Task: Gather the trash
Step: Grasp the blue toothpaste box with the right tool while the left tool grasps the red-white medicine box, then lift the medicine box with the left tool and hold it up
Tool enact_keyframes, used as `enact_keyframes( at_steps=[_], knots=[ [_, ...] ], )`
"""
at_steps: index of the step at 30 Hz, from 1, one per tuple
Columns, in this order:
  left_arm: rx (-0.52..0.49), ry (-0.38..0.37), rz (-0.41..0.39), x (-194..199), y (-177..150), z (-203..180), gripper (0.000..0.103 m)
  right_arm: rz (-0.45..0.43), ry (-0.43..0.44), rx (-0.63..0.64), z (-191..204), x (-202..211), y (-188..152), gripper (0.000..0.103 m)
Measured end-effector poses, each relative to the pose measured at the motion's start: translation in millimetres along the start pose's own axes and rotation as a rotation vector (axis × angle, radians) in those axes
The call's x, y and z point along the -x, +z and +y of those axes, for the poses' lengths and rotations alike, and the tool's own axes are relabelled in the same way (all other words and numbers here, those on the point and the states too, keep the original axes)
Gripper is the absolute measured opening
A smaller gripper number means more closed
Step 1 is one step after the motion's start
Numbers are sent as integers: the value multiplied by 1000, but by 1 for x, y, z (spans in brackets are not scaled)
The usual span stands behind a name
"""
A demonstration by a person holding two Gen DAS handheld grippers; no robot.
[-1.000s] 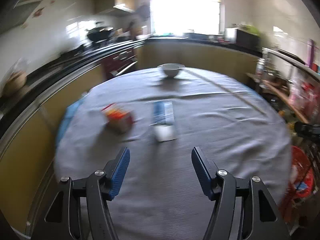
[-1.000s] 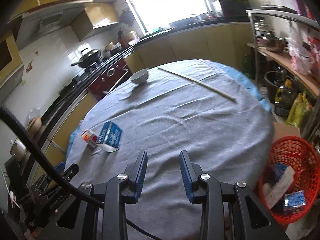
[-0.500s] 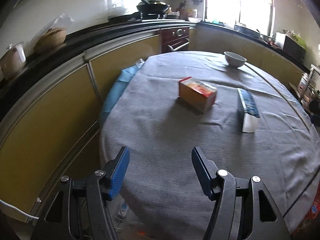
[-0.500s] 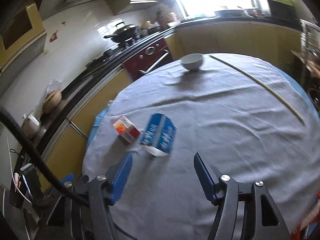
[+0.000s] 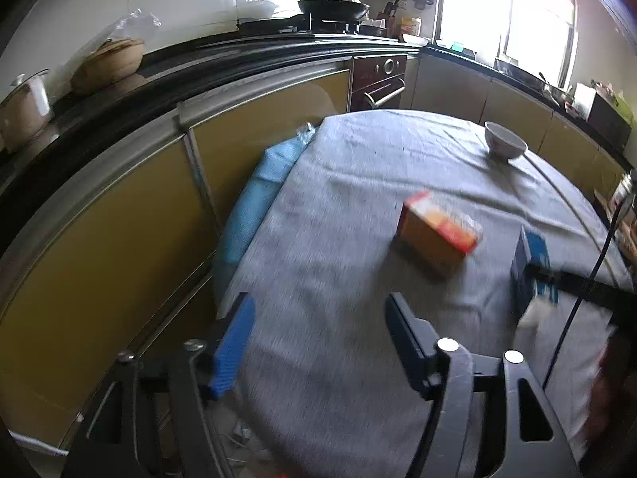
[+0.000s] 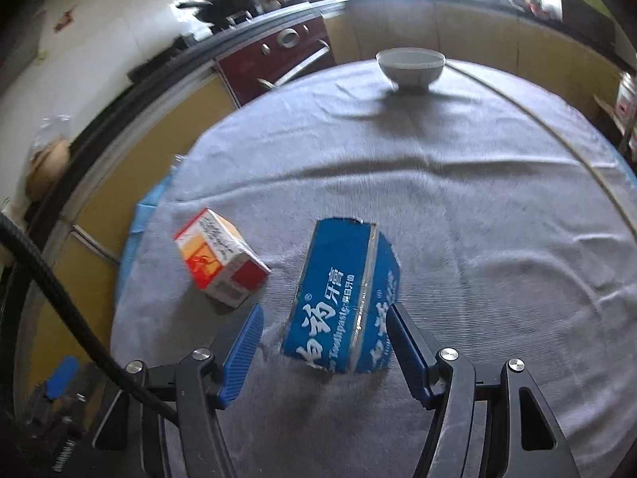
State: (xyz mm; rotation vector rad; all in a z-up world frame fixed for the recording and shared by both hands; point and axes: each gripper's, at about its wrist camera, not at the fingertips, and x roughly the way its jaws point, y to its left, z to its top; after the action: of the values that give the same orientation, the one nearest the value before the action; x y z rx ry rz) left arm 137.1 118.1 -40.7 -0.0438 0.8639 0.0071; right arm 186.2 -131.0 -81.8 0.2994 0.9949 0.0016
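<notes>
Two wide claw fingers (image 6: 402, 342) flanking toothpaste box (image 6: 342, 298).

Right gripper (image 6: 324, 342): black frame, blue ribbed pads, jaws spread wide.
Blue cardboard toothpaste box (image 6: 344, 298): lies between the spread fingers, near end level with the pads; contact not discernible.
Small orange-and-white cardboard carton (image 6: 221, 257): just left of blue box, apart from it.
White ceramic bowl (image 6: 410, 65): far edge, upright.
Round table with grey cloth (image 6: 477, 239): bears all three.
</notes>
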Motion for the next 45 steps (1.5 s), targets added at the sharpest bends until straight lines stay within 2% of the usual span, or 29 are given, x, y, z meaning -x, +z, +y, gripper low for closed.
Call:
enact_keyframes(
  at_steps=[2,4,6,11,13,16,20,24,27,30,32,34,37,39,41,45],
  knots=[
    [22,-45,17,-8,18,-6,73,3,-33,6,2,-7,1,67],
    [33,-76,38,-18,33,-14,75,4,-56,9,-1,-12,1,57],
    [39,-96,74,-32,46,-27,75,-10,-52,17,-7,-9,0,52],
    [85,-106,223,-74,69,-63,75,-52,-9,1,-31,10,-3,48],
    [110,-107,252,-85,75,-74,75,-74,-5,3,-42,20,-6,48],
    [110,-64,294,-101,82,-90,74,-100,7,5,-55,33,-14,48],
    [91,-7,346,-120,81,-105,74,-131,33,3,-69,48,-24,48],
    [105,-8,332,-120,79,-107,75,-136,67,-14,-86,56,-33,48],
    [107,-17,332,-119,77,-109,68,-144,88,-40,-100,61,-41,48],
    [115,-53,396,-123,70,-115,67,-151,96,-54,-110,65,-46,48],
    [129,-61,367,-116,71,-116,67,-159,100,-60,-117,69,-49,48],
    [101,-18,334,-112,75,-120,67,-169,101,-65,-122,73,-53,48],
    [82,-10,356,-119,74,-123,67,-167,114,-83,-130,77,-60,48],
    [89,-12,402,-131,68,-121,61,-170,114,-92,-135,80,-64,48],
    [121,-57,456,-138,59,-117,49,-178,117,-101,-139,85,-66,48],
    [121,-73,424,-123,48,-119,48,-218,111,-105,-144,102,-71,48]
  ],
)
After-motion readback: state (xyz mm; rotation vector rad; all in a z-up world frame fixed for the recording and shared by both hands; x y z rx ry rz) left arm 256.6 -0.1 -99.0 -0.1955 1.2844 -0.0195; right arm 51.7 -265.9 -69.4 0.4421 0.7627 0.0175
